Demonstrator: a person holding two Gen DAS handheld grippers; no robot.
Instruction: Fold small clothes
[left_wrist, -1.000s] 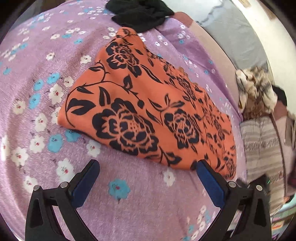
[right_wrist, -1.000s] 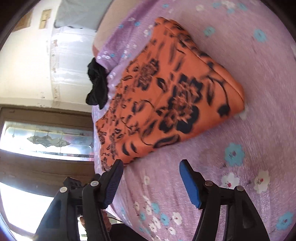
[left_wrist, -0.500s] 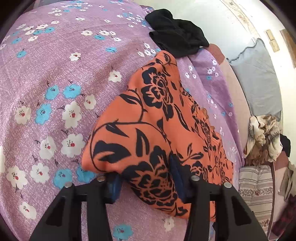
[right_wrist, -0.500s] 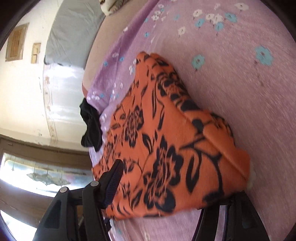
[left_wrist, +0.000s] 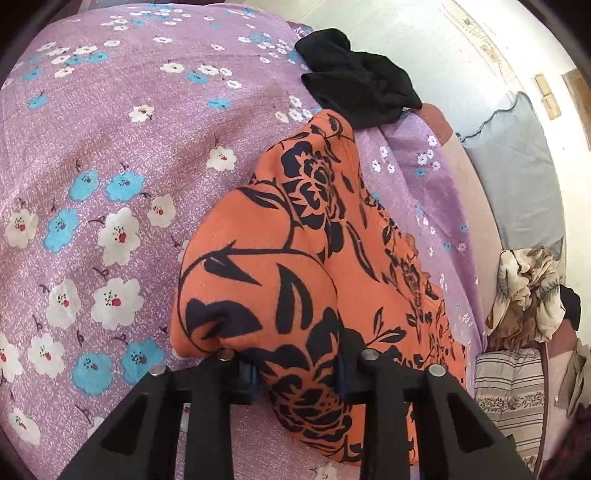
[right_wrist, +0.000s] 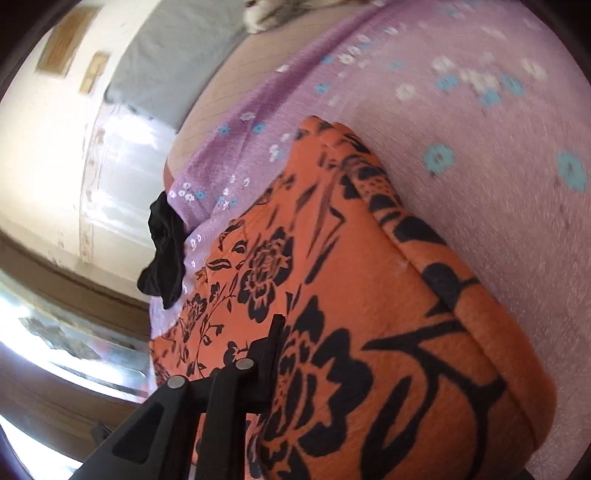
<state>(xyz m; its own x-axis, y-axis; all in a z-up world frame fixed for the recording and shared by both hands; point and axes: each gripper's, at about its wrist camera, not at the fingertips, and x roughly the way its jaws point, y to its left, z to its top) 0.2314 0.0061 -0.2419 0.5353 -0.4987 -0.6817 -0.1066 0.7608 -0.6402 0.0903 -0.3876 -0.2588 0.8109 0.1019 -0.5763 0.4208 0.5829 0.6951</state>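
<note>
Purple flowered bedsheet (left_wrist: 110, 155) carries the orange floral garment (left_wrist: 295, 266), half-folded, near the bed's edge. Left gripper (left_wrist: 295, 373) has its jaws clamped on a bunched fold; right gripper's (right_wrist: 388, 424) jaws I cannot tell. Uneven pulls could undo the fold.

Left gripper (left_wrist: 297, 373) is matte black with silver round screws and blue finger pads (left_wrist: 246, 373).
</note>
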